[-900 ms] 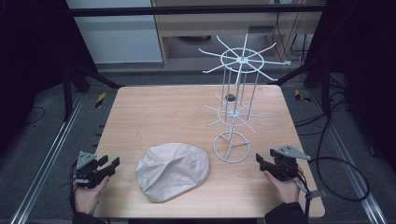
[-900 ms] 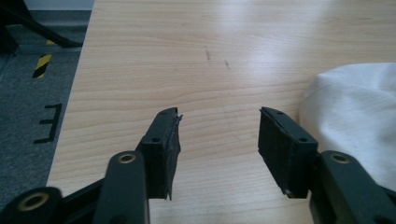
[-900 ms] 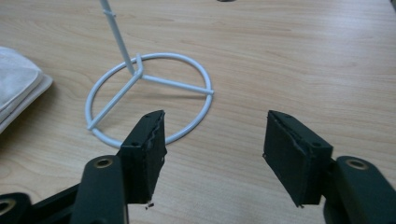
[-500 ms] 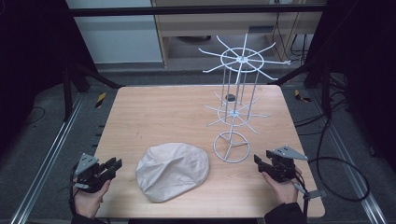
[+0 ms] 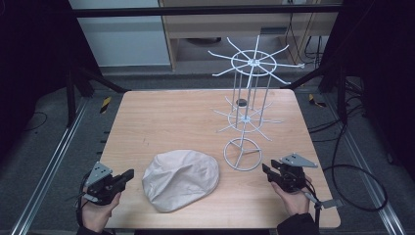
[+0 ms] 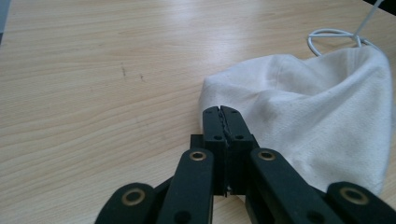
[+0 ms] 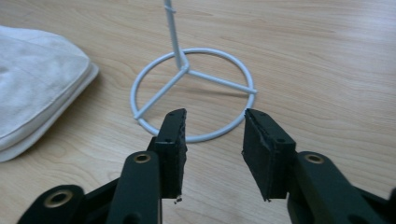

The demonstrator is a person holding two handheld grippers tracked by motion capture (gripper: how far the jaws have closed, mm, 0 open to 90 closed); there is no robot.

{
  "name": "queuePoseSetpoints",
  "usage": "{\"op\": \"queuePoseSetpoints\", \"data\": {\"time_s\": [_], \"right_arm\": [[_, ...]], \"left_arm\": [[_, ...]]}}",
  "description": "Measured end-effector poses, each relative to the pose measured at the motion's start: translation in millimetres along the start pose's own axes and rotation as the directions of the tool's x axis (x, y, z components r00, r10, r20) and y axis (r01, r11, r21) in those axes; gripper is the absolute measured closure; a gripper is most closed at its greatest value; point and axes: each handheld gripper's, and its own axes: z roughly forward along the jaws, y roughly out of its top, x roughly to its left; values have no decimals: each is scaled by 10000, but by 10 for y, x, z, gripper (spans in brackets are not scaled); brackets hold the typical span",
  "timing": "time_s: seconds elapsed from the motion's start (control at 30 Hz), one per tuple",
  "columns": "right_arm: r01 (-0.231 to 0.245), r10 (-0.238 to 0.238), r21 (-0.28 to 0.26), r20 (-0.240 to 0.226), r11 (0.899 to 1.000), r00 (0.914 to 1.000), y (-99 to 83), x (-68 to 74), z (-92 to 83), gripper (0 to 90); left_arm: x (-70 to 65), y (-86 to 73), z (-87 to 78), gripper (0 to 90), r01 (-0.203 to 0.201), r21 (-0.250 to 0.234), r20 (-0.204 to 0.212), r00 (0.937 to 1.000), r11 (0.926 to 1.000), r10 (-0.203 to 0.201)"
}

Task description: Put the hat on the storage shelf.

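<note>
Cream-white fabric cap [image 5: 180, 179], soft and rounded, lies on the near middle of the tabletop [image 5: 171, 117], between the two hand-held grippers and touching neither. That tabletop is a pale wood-grain square on a dark metal frame, standing on grey floor [image 5: 39, 147]; behind it are a white cabinet front [image 5: 117, 39] and a wooden shelf unit [image 5: 220, 24] with black cables hanging beside it.

White wire display stand [image 5: 249, 112], tall, with a ring base, a central post and two tiers of spoke-like arms, stands just to the right of the cap. In the right gripper view its ring base [image 7: 194, 93] sits near the cap's layered edge [image 7: 42, 88]; whether they touch cannot be told. No container is on the tabletop, and the stand's arms carry nothing apart from one small dark piece near the lower tier, too small to identify.

The left gripper [image 5: 128, 175], at the near left corner, has its jaws pressed together with nothing between them, their tips pointing at the cap. The right gripper [image 5: 265, 170], at the near right, has its jaws apart and bare, aimed at the ring base.

In the left gripper view the cap [image 6: 317, 107] is cut off at the right edge and hides most of the stand's base. The person's forearms are cut off at the bottom of the high view.
</note>
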Motion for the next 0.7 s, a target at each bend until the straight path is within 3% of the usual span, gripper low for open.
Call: {"op": "queuePoseSetpoints", "data": {"time_s": [0.2, 0.53, 0.7], "right_arm": [[334, -331, 49, -493, 9994, 9982, 43, 123, -3, 699], [611, -603, 31, -1126, 9981, 9918, 103, 307, 28, 698], [774, -768, -15, -1503, 9970, 9857, 124, 404, 60, 657]], "left_arm": [[-78, 19, -14, 899, -208, 73, 366, 9991, 9998, 205], [-315, 78, -57, 899, -664, -16, 1112, 9916, 9978, 662], [-431, 70, -36, 875, -950, 151, 1251, 9878, 9954, 923]]}}
